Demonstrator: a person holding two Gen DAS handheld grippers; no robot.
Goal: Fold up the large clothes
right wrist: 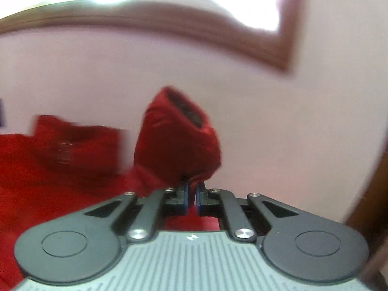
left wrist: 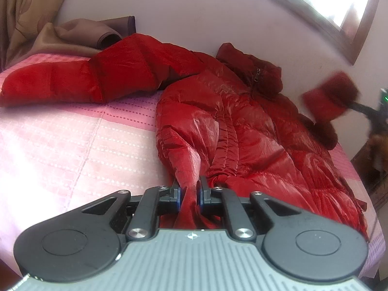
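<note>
**Red coat pinned at the hem, one cuff lifted over the bed**

The red puffer coat (left wrist: 232, 121) lay front up on the bed (left wrist: 72, 145), collar toward the wall and hem toward the left camera. Its far sleeve (left wrist: 72, 82) stretched out flat to the side across the pink cover. The left gripper (left wrist: 189, 191) had its jaws clenched on a pinch of shiny fabric at the coat's lower edge, probably to anchor the body while the other side was worked.

The right gripper (right wrist: 190, 191) had its jaws clamped on the near sleeve just below the cuff (right wrist: 179, 133), holding it raised clear of the bed so that the dark cuff opening faced the wall. In the left view the same cuff hung in the air at the right edge. The likely purpose was to carry that sleeve across the chest as a first fold.

Much of the right view was smeared with blur; the coat's body there was only a red mass. The hem below the left jaws was hidden behind the gripper housing. A brown cloth (left wrist: 80, 34) lay bunched beyond the outstretched sleeve.
</note>
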